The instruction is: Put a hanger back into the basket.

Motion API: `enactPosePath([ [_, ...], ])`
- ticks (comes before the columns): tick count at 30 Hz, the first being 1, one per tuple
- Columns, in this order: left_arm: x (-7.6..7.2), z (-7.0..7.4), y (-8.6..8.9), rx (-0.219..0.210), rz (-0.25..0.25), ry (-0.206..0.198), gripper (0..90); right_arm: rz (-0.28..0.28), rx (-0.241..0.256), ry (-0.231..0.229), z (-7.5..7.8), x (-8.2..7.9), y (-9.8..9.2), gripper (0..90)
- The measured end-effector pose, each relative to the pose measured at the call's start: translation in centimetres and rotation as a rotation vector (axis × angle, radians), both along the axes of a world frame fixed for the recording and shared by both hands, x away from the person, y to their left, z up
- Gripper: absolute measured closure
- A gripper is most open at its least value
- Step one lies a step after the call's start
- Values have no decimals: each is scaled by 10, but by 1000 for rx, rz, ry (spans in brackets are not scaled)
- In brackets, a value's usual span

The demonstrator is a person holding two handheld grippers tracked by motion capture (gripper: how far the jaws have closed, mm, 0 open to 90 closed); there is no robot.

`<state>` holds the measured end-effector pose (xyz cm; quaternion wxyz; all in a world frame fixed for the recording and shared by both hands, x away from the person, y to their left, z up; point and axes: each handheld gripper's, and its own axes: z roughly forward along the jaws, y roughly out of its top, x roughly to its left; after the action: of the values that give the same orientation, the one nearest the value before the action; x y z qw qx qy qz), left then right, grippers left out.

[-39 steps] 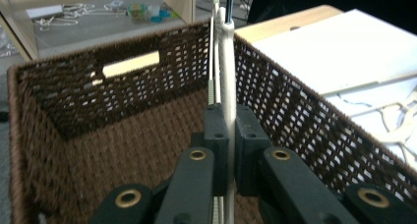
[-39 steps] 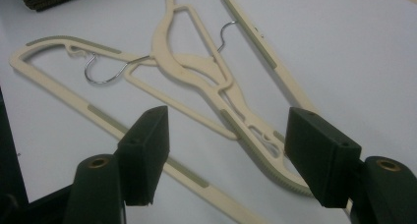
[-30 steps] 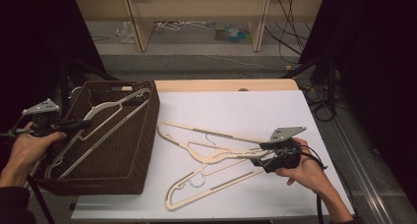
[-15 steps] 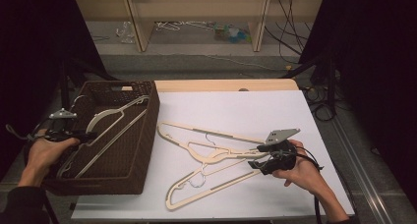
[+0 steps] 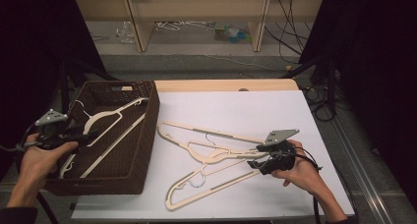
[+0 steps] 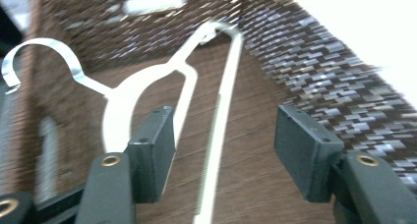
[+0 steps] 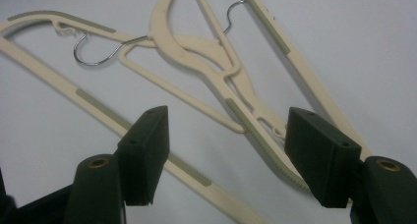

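Note:
A cream hanger [image 5: 105,117] with a metal hook lies inside the brown wicker basket [image 5: 152,121] at the table's left. My left gripper [image 5: 91,134] hovers open over the basket's left side. In the left gripper view that hanger [image 6: 118,111] lies under the open left gripper [image 6: 223,135], with the basket wall [image 6: 305,71] on the right. Two more cream hangers lie crossed on the white tabletop, the farther hanger [image 5: 211,133] overlapping the nearer hanger [image 5: 206,189]. My right gripper [image 5: 253,160] stands open at their right ends. The right gripper view shows my right gripper [image 7: 226,130] open just above the crossed hanger arms [image 7: 216,47].
The white tabletop [image 5: 255,111] has free room on its far and right parts. A wooden strip [image 5: 221,85] runs along its far edge. Beyond stands a low shelf [image 5: 196,17] with clutter beneath. Cables [image 5: 319,101] hang off the right side.
My left gripper has moved right, from outside the basket to over its left side. The right gripper has stayed at the hangers' right ends, barely shifting.

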<state>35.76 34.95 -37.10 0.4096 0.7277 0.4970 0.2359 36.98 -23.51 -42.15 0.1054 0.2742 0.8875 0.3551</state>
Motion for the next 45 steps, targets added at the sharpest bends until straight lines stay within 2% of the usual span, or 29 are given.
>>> enactPosePath([
  [1,-7,1,-9,-24,-13,-6,365,0,1,-1,0,0,0,345],
  [3,-14,1,-20,-31,-53,-29,357,-2,4,-5,0,1,0,344],
  [4,-20,1,-29,-49,-71,-40,345,-13,16,-9,-1,1,0,345],
  [5,-22,1,-34,-43,-90,-48,338,-3,10,-1,0,2,-1,344],
  [7,-34,0,-56,-60,-126,-67,316,-19,26,-27,-3,3,0,337],
  [8,-34,0,-56,-60,-126,-67,310,-19,26,-27,-3,3,0,337],
  [9,-38,0,-65,-62,-152,-80,310,-23,28,-39,-4,3,0,335],
  [11,-44,1,-78,-66,-192,-93,288,-13,18,-29,-4,3,-2,329],
  [12,-49,0,-92,-63,-234,-120,269,-20,22,-25,-4,3,-2,313],
  [13,-49,0,-92,-63,-234,-120,260,-20,22,-25,-4,3,-2,313],
  [14,-56,-3,-108,-79,-249,-121,252,-22,24,-28,-4,2,-3,302],
  [15,-56,-3,-108,-79,-249,-121,236,-22,24,-28,-4,2,-3,302],
  [17,-60,-7,-120,-61,-284,-137,204,-22,26,-39,-4,2,-3,295],
  [18,-65,-10,-128,-89,-280,-123,194,-31,38,-51,-6,2,-2,294],
  [19,-72,-15,-138,-98,-285,-114,200,-22,26,-39,-4,2,-2,295],
  [26,-91,-31,-158,-118,-338,-115,178,-29,16,-43,-4,2,1,295],
  [29,-99,-38,-167,-107,-362,-112,177,-45,24,-69,-8,4,1,294],
  [31,-101,-43,-172,-103,-369,-104,177,-43,10,-47,-8,6,1,288],
  [33,-102,-47,-174,-92,-372,-104,177,-43,18,-69,-11,10,3,279],
  [38,-103,-52,-175,-102,-395,-112,174,-19,2,-57,-14,21,6,238],
  [40,-103,-54,-175,-93,-394,-110,174,-9,-13,-62,-19,26,8,256],
  [42,-104,-55,-174,-88,-401,-106,174,23,-55,-37,-25,32,10,290],
  [43,-104,-55,-174,-88,-401,-106,174,23,-55,-37,-25,32,10,290],
  [44,-104,-55,-174,-92,-402,-107,174,40,-76,-42,-27,35,11,308],
  [45,-104,-55,-174,-92,-404,-108,174,73,-104,-25,-29,39,14,377],
])
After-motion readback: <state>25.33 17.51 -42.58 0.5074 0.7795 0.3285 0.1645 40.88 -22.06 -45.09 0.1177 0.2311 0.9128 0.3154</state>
